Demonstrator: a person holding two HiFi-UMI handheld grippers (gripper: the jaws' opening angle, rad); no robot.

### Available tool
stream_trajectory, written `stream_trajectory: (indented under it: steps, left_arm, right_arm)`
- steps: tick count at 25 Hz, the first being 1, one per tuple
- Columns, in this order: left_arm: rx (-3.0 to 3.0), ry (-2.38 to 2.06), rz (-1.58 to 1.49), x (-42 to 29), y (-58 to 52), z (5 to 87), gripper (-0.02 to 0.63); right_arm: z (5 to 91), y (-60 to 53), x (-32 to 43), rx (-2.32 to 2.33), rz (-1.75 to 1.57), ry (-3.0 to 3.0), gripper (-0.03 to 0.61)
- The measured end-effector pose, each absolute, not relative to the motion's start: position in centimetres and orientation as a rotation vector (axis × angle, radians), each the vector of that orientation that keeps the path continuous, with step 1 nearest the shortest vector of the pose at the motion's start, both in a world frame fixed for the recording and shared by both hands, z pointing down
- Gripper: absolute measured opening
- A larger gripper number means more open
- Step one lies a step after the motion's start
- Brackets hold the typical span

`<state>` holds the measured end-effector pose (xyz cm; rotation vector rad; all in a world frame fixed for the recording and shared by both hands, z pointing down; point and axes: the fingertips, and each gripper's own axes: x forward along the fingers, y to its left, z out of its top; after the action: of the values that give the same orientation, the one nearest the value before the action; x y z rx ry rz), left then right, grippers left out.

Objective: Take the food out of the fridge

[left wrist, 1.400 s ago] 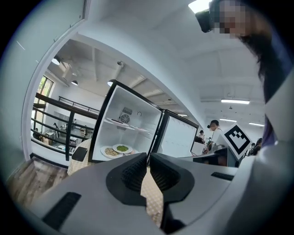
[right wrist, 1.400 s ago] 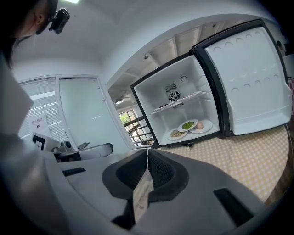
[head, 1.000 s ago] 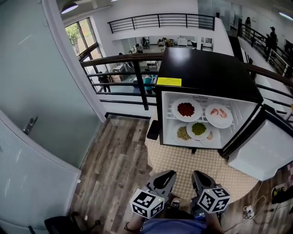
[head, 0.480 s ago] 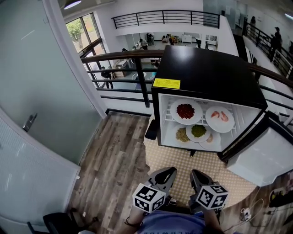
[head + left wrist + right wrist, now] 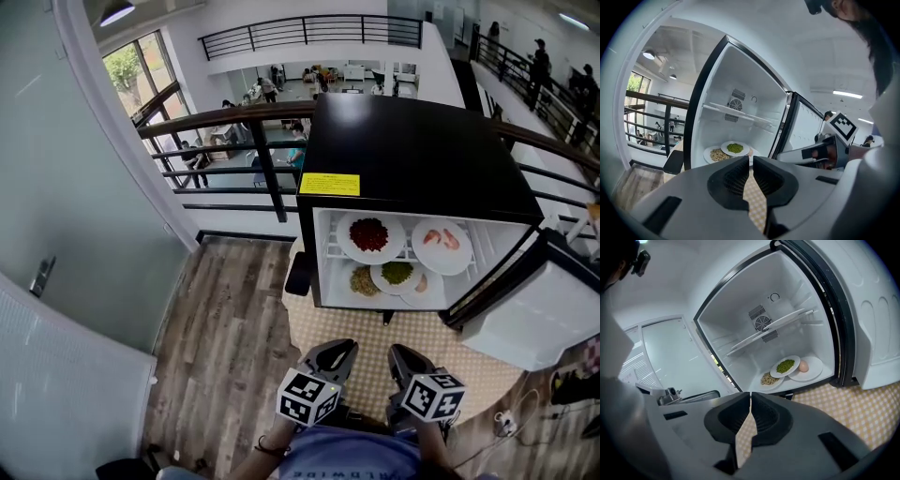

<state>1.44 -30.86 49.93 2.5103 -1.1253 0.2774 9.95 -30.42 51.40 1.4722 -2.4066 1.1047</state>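
A small black fridge (image 5: 412, 159) stands open, its door (image 5: 534, 314) swung out to the right. On its upper shelf sit a plate of red food (image 5: 370, 236) and a plate of shrimp (image 5: 441, 246). Below them are plates of beige food (image 5: 364, 279), green food (image 5: 397, 273) and an egg (image 5: 803, 365). My left gripper (image 5: 339, 349) and right gripper (image 5: 398, 352) hang side by side, low in front of the fridge and well short of it. Both point at the lower plates. Both are shut with nothing between the jaws, as the left gripper (image 5: 749, 159) and right gripper (image 5: 750, 397) show in their own views.
The fridge stands on a checked mat (image 5: 375, 328) over wood flooring. A dark railing (image 5: 234, 122) runs behind it, above a lower hall with people. A grey wall (image 5: 66, 206) fills the left. A black object (image 5: 298, 274) rests against the fridge's left side. Cables and a power strip (image 5: 502, 424) lie at lower right.
The fridge has shifted left and a little nearer in the head view. Both grippers stay shut and side by side below it.
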Motion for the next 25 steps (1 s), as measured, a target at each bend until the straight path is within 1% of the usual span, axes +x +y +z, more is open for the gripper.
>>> stream_trajectory:
  steps: [12,14,17,18,19,20,21,25]
  left_arm:
    - [2.536,-0.946,0.369,0.2,-37.0,54.7,0.021]
    - [2.521,-0.918,0.370,0.3,-37.5,55.5,0.021]
    - [2.505,-0.904,0.373,0.3,-38.2,56.3,0.021]
    - [2.505,-0.902,0.375,0.2,-38.3,56.5,0.021]
    - [2.505,-0.899,0.376,0.2,-38.4,56.6,0.021]
    - [2.505,-0.894,0.378,0.2,-38.4,56.7,0.021]
    - [2.504,-0.890,0.380,0.1,-38.6,56.9,0.021]
    - [2.503,-0.882,0.386,0.1,-39.1,57.1,0.021]
  right_arm:
    - [56.2,-38.9,9.0,1.563,1.177,-2.282,0.021]
    - [57.7,-39.9,9.1,1.584,1.218,-2.227,0.021]
    - [59.9,-41.1,8.7,1.586,1.367,-2.169,0.023]
    - [60.4,-41.4,8.5,1.582,1.429,-2.160,0.032]
    - [60.9,-41.8,8.2,1.576,1.487,-2.153,0.071]
    - [61.3,-42.1,7.9,1.568,1.540,-2.146,0.131]
    - [61.7,-42.4,7.7,1.568,1.585,-2.135,0.143]
    - [63.6,-43.8,7.8,1.655,1.750,-2.031,0.143]
